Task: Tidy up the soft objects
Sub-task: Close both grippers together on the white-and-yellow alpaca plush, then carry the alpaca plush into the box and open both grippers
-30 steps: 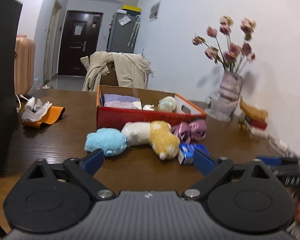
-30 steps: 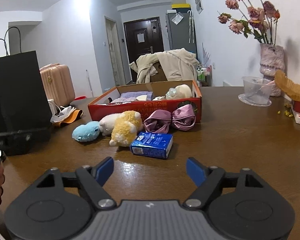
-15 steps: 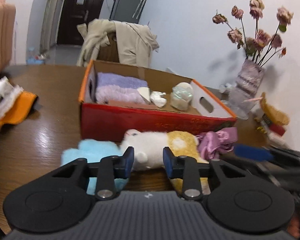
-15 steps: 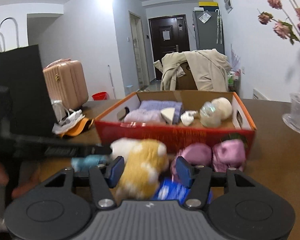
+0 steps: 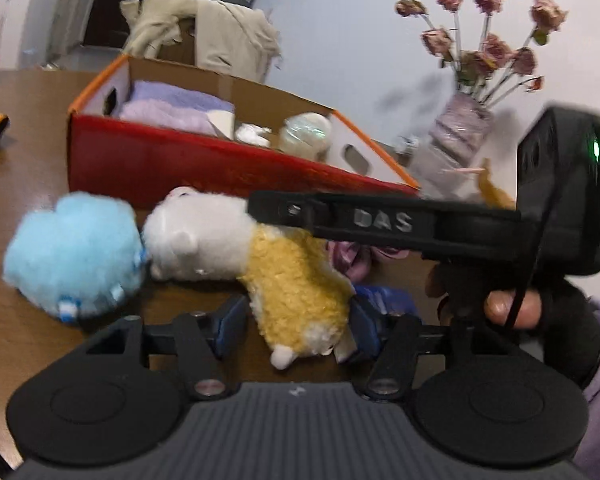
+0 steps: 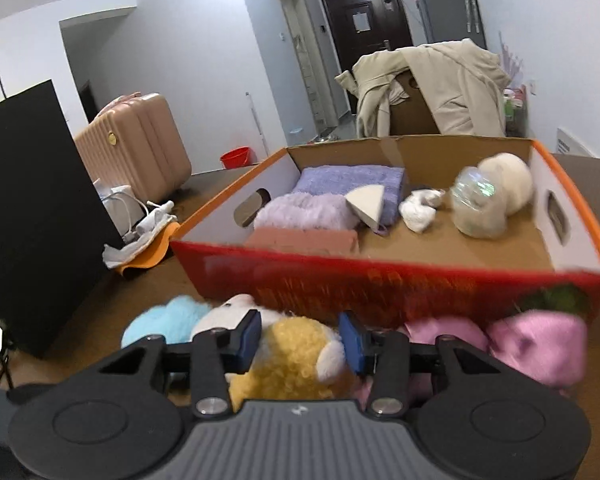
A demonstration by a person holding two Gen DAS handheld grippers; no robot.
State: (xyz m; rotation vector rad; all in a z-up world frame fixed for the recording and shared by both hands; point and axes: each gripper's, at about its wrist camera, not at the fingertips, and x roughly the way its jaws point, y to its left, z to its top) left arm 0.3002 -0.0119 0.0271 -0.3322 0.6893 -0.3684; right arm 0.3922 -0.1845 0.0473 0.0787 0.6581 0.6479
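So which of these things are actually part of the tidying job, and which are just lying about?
Part of the job:
yellow plush toy, between the right gripper fingers
white plush toy
blue plush toy
pink satin pieces
red box, already holding purple towels

Just lying about:
flower vase
black bag
suitcase
beige coat

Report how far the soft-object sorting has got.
Done: purple towels already lie in the red box. In hand: both grippers' jaws bracket the yellow plush, left gripper, right gripper; grip unclear. Left: blue plush, white plush and pink bundles remain on the table.
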